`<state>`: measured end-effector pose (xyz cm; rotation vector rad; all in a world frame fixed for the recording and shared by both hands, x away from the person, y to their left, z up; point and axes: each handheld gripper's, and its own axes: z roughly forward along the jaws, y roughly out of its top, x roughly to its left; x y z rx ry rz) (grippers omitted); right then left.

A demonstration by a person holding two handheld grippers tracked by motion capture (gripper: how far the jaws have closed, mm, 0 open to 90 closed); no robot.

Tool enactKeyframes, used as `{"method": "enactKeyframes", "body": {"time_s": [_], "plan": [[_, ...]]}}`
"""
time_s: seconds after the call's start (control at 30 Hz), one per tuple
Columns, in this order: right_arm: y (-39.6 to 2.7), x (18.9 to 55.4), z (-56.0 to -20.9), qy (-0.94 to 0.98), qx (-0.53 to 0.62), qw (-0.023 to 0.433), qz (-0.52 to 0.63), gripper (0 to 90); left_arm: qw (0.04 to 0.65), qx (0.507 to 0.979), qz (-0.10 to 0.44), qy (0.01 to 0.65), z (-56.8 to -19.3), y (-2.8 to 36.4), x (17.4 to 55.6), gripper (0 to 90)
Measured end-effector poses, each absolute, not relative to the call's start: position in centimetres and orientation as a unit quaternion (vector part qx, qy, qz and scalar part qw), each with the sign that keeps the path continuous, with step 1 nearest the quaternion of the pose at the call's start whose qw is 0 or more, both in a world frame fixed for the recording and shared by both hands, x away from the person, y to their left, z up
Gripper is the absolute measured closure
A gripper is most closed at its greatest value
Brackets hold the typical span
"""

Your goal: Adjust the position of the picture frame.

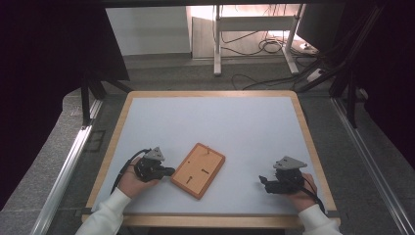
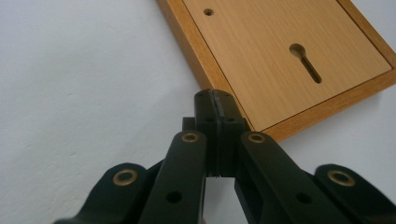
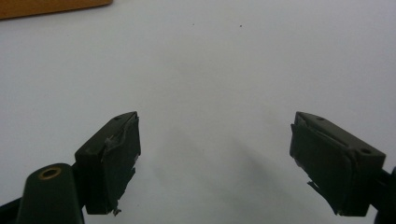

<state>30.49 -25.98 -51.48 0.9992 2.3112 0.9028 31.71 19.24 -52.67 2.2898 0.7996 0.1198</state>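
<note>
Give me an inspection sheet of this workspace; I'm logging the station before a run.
Surface: white table with wooden rim, no marks seen.
Job's things: wooden board, flat, slotted back up, lying askew.
Clutter: nothing seen.
Grippers: left gripper shut, empty, at the board's edge; right gripper open, empty, apart from the board.
Cables: one trails from each gripper; more lie on the floor behind.
Surroundings: dark curtains, white desk legs.

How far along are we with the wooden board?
Nothing looks done yet: the wooden board lies flat on the white table, back side up with its keyhole slots showing. In hand: nothing. The left gripper is shut, empty, at the board's edge; the right gripper is open over bare table. Any grasp or move remains.
</note>
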Motion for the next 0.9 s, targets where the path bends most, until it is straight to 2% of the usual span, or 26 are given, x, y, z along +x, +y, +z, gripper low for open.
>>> {"method": "enactKeyframes", "body": {"time_s": [0.9], "plan": [[-25.8, 30.6, -51.6, 0.842, 0.363, 0.232, 0.325, 16.7, 0.357, 0.896, 0.025, 0.262, -52.3, 15.6, 30.6, 90.0]]}}
